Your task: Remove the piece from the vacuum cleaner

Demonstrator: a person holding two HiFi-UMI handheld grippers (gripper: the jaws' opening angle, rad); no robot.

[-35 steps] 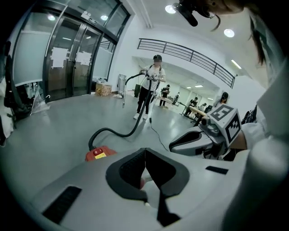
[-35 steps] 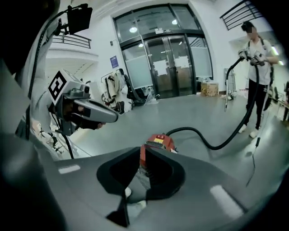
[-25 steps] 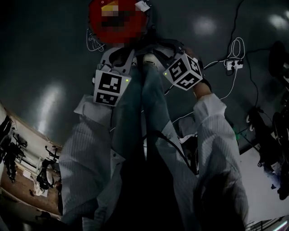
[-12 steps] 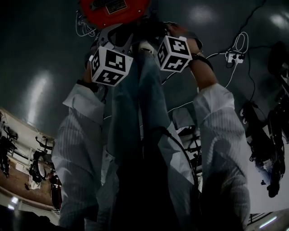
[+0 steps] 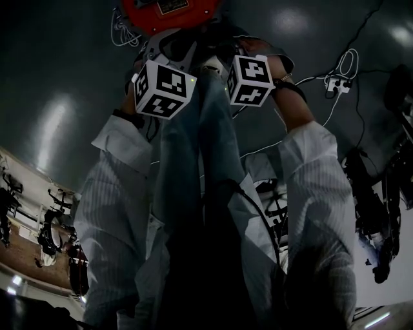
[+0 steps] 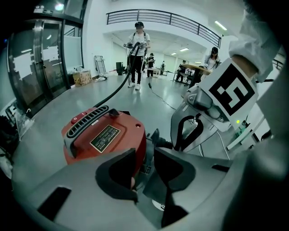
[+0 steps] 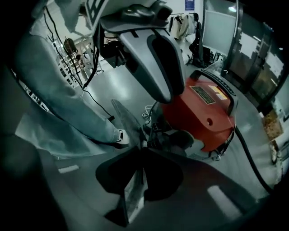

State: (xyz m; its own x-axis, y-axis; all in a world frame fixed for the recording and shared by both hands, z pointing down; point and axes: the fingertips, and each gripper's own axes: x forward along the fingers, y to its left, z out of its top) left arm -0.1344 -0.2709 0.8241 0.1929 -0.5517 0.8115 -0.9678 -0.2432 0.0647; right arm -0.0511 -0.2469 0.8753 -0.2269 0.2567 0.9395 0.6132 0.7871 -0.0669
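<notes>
Red vacuum cleaner (image 5: 169, 13) sits on the grey floor (image 5: 58, 77), just ahead of our jeans-clad legs (image 5: 193, 167), and we have both grippers down at its near side. Left gripper (image 6: 144, 169): jaws spread wide with nothing pinched. The left jaw sits right against the near edge of the vacuum's red shell, and through the gap we see only the vacuum's lower side and floor. Right gripper (image 7: 143, 173): jaws are closing and already nearly together, with a thin flat grey piece (image 7: 132, 196) standing edge-on between them, the pads touching both its faces. That piece is at the vacuum's near side, low down, beside the dark fittings under the red shell. We can't tell from any view whether it is still attached to the vacuum. From above, the two marker cubes (image 5: 164, 89) sit side by side just below the vacuum, close but not touching. A black hose (image 6: 119, 88) runs from the vacuum's far side across the floor towards another person (image 6: 137, 49) standing well beyond it. A rating plate (image 6: 104, 137) and a vent grille (image 6: 88, 118) are on top of the vacuum.
</notes>
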